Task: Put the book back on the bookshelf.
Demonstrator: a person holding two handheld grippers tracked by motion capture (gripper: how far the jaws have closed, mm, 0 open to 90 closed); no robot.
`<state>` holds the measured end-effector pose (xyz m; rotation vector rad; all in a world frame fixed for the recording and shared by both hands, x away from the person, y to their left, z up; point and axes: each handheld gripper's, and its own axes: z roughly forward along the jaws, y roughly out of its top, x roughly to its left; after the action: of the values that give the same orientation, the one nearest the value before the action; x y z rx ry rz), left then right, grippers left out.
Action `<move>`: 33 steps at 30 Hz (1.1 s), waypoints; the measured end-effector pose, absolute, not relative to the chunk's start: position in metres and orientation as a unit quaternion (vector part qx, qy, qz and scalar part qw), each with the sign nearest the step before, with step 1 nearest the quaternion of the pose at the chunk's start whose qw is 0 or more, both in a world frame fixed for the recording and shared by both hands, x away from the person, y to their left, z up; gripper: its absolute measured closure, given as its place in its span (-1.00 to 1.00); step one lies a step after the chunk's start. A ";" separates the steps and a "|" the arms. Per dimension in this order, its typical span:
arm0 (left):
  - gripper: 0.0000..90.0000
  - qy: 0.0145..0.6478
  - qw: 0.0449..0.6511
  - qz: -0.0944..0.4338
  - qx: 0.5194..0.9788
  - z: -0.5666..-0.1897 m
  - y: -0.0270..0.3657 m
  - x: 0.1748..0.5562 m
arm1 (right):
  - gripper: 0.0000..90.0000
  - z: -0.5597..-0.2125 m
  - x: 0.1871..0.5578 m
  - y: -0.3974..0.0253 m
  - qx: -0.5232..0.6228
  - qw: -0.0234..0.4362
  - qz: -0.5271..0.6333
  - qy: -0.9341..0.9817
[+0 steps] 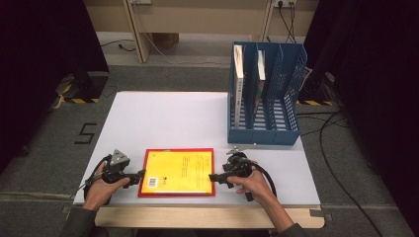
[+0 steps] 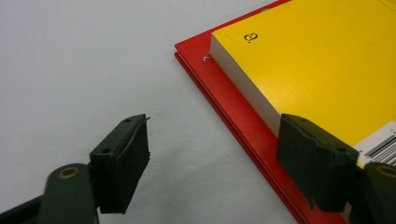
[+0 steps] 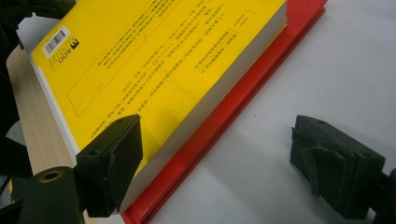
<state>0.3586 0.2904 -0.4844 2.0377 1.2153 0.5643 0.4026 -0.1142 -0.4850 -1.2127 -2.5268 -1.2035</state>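
A blue file rack [image 1: 276,126] with three compartments is set on the far right of the white table [image 1: 168,118]. Two upright books [image 1: 239,84] are held in its left and middle compartments. A black "5" [image 1: 85,133] is marked on the grey floor at the left.

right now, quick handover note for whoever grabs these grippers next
Left gripper: open, jaws straddling the left edge of the yellow book; nothing gripped.
Right gripper: open, jaws straddling the book's right edge; nothing gripped.
The yellow book lies flat on a red book near the table's front edge. The blue file rack at the back right holds two upright books, with free slots.
Done: grippers positioned. Left: probably grip, lift and slot the book into the rack.
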 end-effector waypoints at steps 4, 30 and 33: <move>-0.25 0.462 0.348 0.226 0.784 -0.482 0.286 0.357 | -0.60 -0.485 0.404 -0.112 -0.399 0.048 -0.396 -0.826; -0.62 0.436 0.345 0.219 0.802 -0.481 0.267 0.357 | -0.63 -0.488 0.410 -0.105 -0.416 0.081 -0.417 -0.804; -0.55 0.429 0.344 0.218 0.807 -0.480 0.266 0.355 | -0.64 -0.489 0.410 -0.104 -0.430 0.086 -0.421 -0.794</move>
<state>0.3554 0.2662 -0.4803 2.0950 1.1133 0.5656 0.4099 -0.1042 -0.4886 -1.2813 -2.3655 -1.2547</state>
